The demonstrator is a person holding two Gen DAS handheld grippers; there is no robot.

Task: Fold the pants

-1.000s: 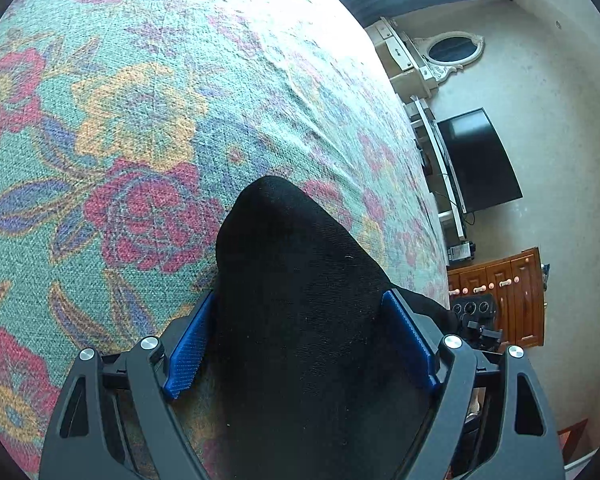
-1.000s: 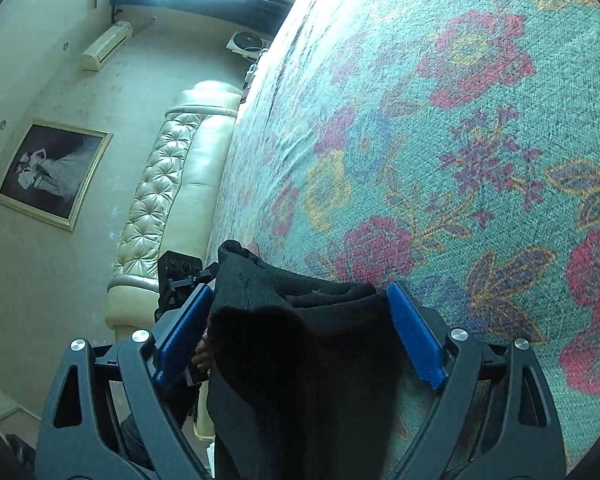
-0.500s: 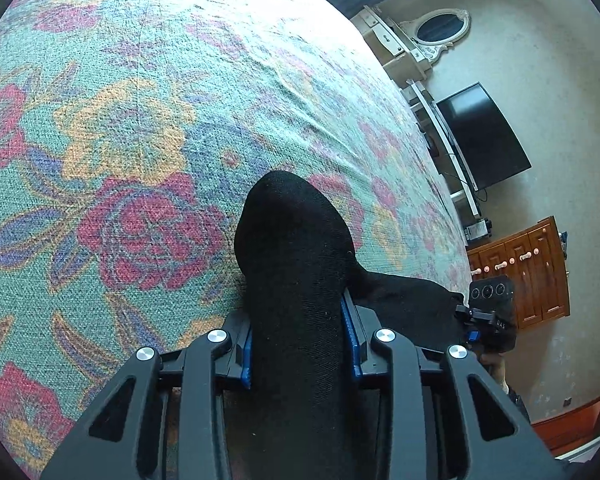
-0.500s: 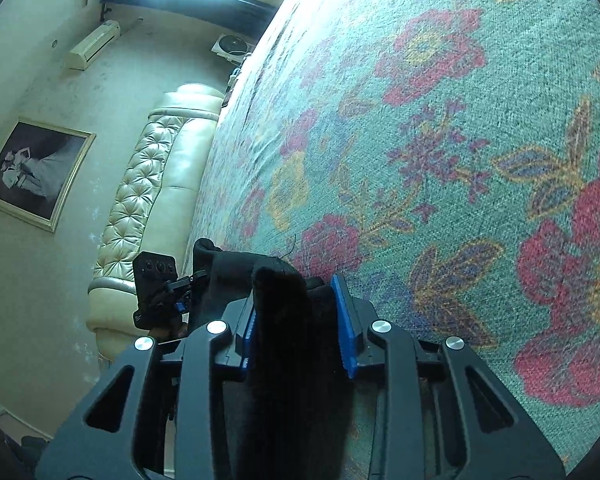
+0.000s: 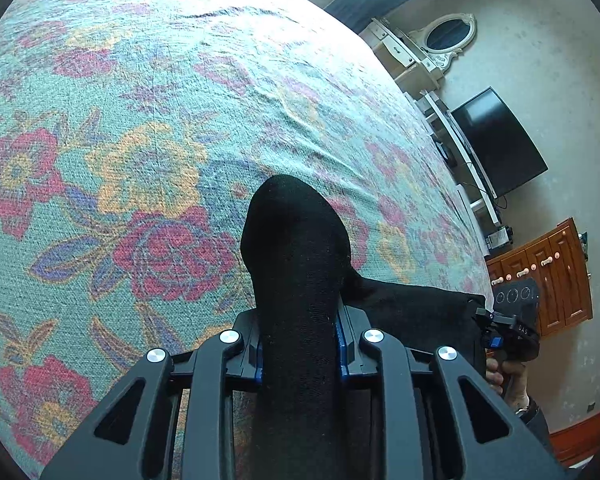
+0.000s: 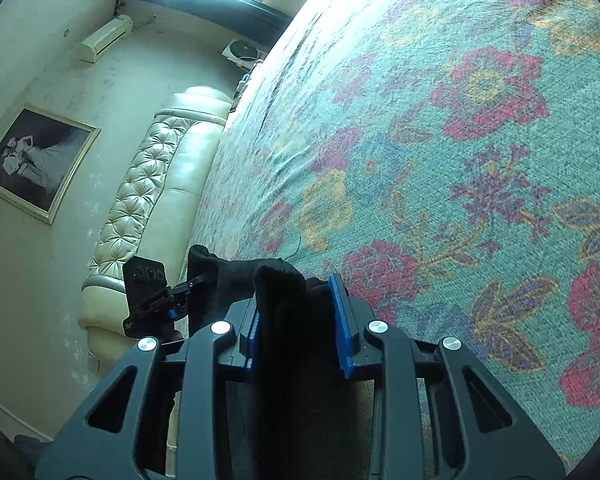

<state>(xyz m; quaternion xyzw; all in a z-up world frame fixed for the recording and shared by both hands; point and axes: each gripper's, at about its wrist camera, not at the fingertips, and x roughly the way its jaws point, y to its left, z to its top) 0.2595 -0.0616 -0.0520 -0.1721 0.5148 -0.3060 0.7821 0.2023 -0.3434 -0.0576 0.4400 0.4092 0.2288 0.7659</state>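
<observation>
The black pants (image 5: 296,248) lie at the near edge of a floral bedspread (image 5: 140,128). My left gripper (image 5: 300,340) is shut on a bunched fold of the pants that sticks forward between its blue pads. A flat stretch of black cloth (image 5: 412,308) runs right toward the other gripper (image 5: 512,328). In the right wrist view my right gripper (image 6: 300,316) is shut on another bunch of the pants (image 6: 280,280), and the left gripper (image 6: 148,296) shows at the left. Most of the pants are hidden below both grippers.
The bedspread (image 6: 440,160) stretches far ahead of both grippers. A cream tufted headboard (image 6: 160,200) and framed picture (image 6: 32,160) stand left of the bed. A TV (image 5: 496,144), mirror (image 5: 448,36) and wooden cabinet (image 5: 548,280) line the right wall.
Both grippers were open around the cloth a second ago; both have closed on the pants and hold them bunched. Since half a second ago little has moved.
</observation>
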